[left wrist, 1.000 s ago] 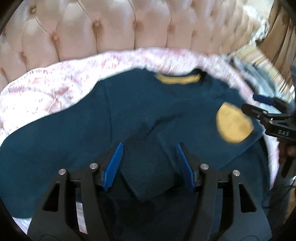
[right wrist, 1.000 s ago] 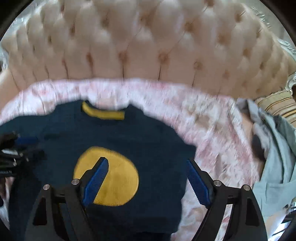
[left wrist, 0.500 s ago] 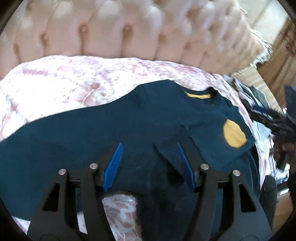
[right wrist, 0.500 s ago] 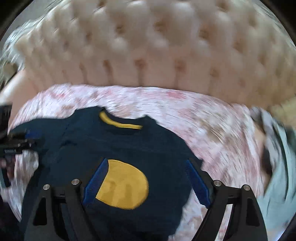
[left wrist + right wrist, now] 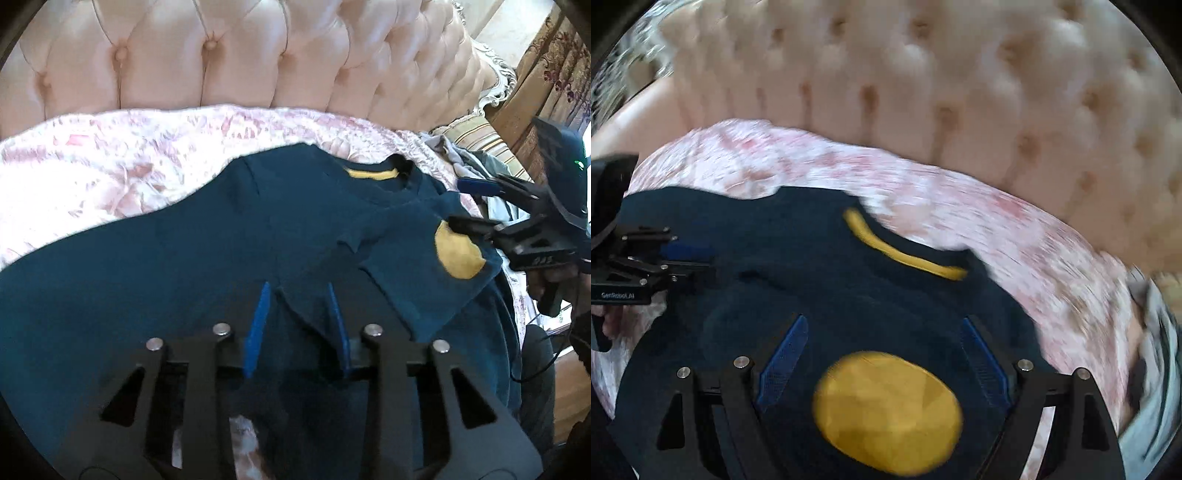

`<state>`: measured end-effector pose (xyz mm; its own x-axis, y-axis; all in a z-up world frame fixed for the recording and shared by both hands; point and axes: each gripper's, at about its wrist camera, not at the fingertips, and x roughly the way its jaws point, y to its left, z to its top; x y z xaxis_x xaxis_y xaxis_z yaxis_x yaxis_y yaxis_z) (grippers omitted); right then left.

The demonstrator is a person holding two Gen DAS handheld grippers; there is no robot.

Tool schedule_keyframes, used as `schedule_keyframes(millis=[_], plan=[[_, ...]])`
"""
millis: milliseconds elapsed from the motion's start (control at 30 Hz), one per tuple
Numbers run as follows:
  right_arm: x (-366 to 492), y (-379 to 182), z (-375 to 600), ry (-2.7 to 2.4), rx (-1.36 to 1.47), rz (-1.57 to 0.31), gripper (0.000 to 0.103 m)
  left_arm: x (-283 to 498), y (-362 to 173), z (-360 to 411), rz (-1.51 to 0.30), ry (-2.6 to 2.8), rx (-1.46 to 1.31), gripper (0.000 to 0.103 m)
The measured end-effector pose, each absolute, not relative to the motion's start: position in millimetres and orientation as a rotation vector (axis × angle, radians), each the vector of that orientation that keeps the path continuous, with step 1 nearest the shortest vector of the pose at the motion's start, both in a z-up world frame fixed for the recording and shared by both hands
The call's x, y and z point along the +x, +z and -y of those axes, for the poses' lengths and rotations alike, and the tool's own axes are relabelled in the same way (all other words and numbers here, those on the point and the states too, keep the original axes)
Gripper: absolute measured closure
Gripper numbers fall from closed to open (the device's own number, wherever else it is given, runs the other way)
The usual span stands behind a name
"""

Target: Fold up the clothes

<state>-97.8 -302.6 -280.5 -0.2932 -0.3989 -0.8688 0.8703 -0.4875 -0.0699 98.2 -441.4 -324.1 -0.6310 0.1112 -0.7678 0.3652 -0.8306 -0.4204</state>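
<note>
Now the left jaws close on a raised fold of the navy sweater (image 5: pixel 184 277).
Spread across the pink bedspread (image 5: pixel 110 155), it bunches between the left gripper (image 5: pixel 299 325) fingers, narrower than a second ago; the right gripper (image 5: pixel 882 362) hovers spread over the yellow patch (image 5: pixel 886 410), empty.

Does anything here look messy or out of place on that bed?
Mostly tidy. The navy sweater lies spread on the pink bedspread, one sleeve folded askew across its front. A rumpled heap of grey clothes sits at the bed's edge beside a striped pillow.
</note>
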Motion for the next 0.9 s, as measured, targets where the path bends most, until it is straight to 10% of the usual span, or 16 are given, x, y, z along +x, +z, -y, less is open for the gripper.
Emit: schedule_keyframes(millis=[133, 300, 900], plan=[[-134, -279, 241, -2.048, 1.166, -0.517, 0.018, 96, -327, 441, -0.875, -2.567, 1.275, 0.070], [-163, -284, 197, -2.107, 1.228, -0.376, 0.018, 91, -320, 437, -0.818, -2.580, 1.312, 0.095], [-173, -311, 221, -2.085, 1.250, -0.501, 0.019, 90, -311, 464, -0.769, -2.495, 1.213, 0.094]])
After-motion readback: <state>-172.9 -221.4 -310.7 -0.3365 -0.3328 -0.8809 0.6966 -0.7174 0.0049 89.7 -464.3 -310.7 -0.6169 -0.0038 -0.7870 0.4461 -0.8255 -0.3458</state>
